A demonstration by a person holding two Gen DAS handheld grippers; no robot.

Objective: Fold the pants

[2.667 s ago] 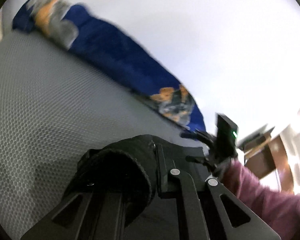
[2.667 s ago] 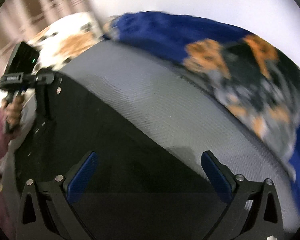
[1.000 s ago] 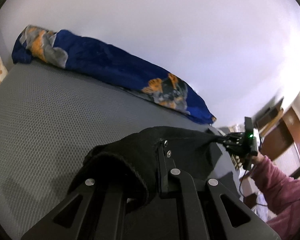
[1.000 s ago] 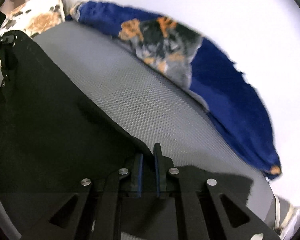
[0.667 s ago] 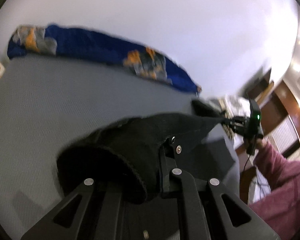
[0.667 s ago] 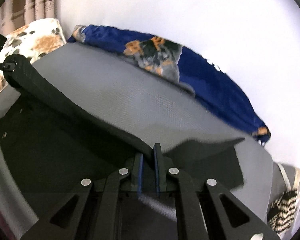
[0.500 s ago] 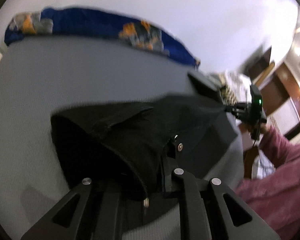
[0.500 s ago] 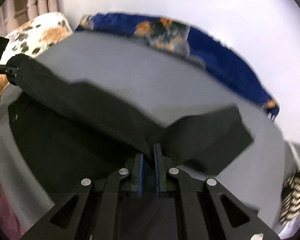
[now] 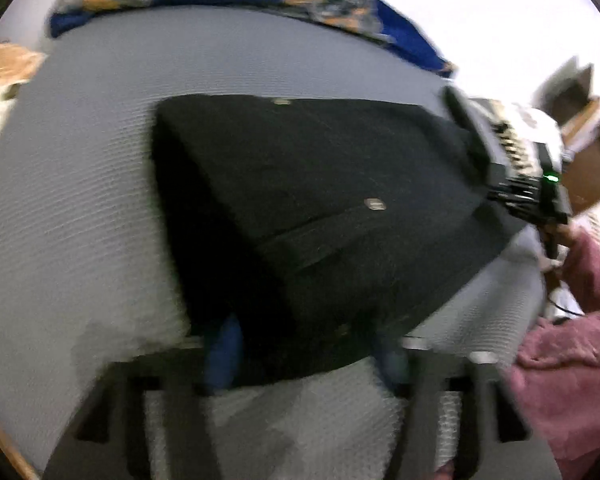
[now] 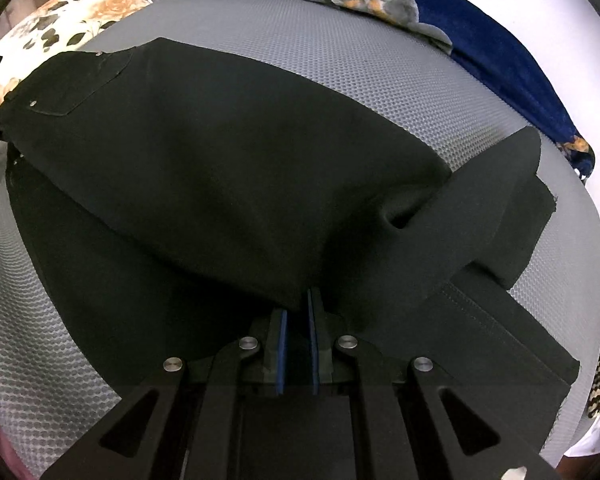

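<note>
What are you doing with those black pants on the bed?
A person is folding the black pants on a grey mat. The right gripper pinches the cloth. The left gripper is opening its jaws, with the waist end between its blue pads. One half is laid over the other, legs trailing right.

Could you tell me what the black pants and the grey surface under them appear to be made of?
Black pants: matte woven fabric, probably denim or twill, given metal rivets and stitched pocket seams. Grey surface: textile mesh with a honeycomb weave, likely synthetic.
</note>
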